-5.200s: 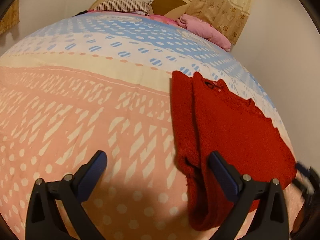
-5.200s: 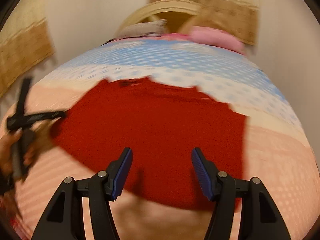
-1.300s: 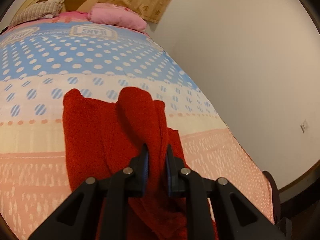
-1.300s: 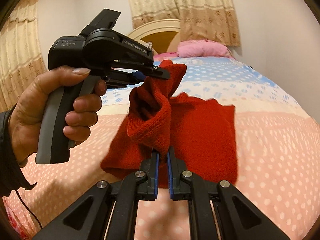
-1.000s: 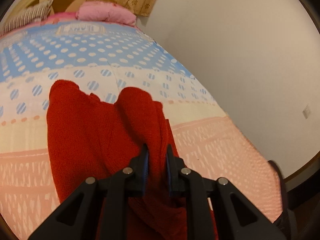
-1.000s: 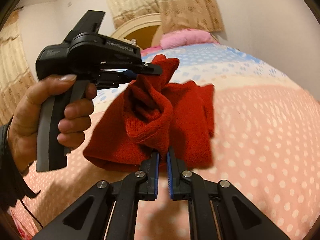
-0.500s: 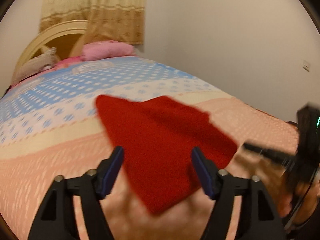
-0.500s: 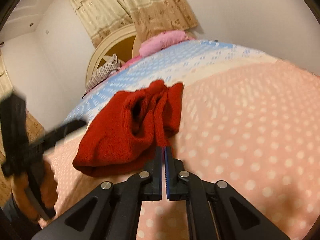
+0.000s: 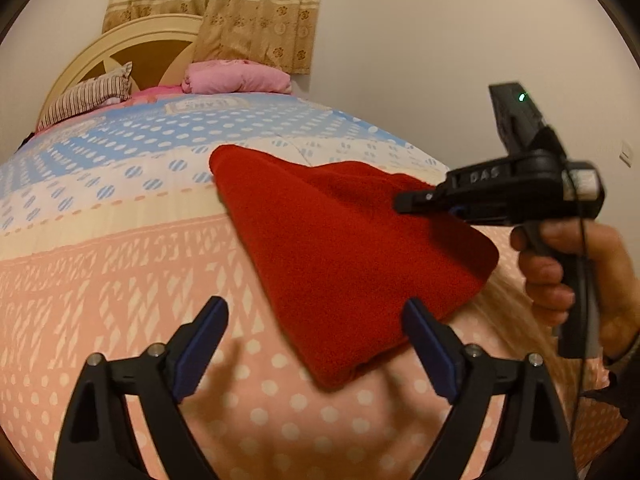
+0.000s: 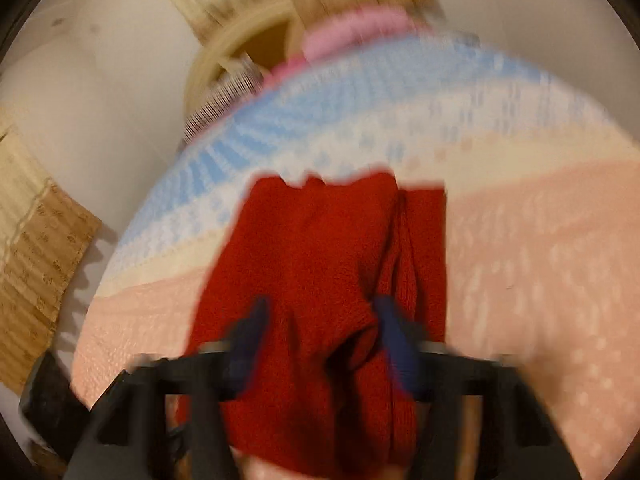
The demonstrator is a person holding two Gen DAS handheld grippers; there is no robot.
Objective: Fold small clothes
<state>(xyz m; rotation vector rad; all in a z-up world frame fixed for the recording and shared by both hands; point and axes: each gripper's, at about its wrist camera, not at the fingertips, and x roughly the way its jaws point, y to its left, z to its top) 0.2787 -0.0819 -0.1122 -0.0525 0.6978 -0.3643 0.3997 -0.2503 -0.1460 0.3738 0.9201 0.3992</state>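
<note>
The red knitted sweater [image 9: 340, 248] lies folded on the bed cover [image 9: 120, 280], one corner pointing toward me. My left gripper [image 9: 316, 344] hovers just short of that corner; its jaws are opening wide and hold nothing. A hand [image 9: 560, 268] carries my right gripper [image 9: 404, 202], whose tip sits at the sweater's right edge. The right wrist view is blurred. In it the right gripper [image 10: 320, 336] is over the sweater [image 10: 312, 264], its jaws opening, and the fingers [image 10: 248, 332] stand apart without pinching the knit.
A pink pillow [image 9: 236, 78] and a striped pillow [image 9: 88, 96] rest against the rounded headboard [image 9: 132, 46] at the far end of the bed. Beige curtains [image 9: 240, 8] hang behind. A bare wall [image 9: 440, 60] runs along the bed's right side.
Both grippers were shut on a raised fold of the sweater. Both have let go, and the sweater now lies flat and folded. The left gripper drew back; the right view swung fast.
</note>
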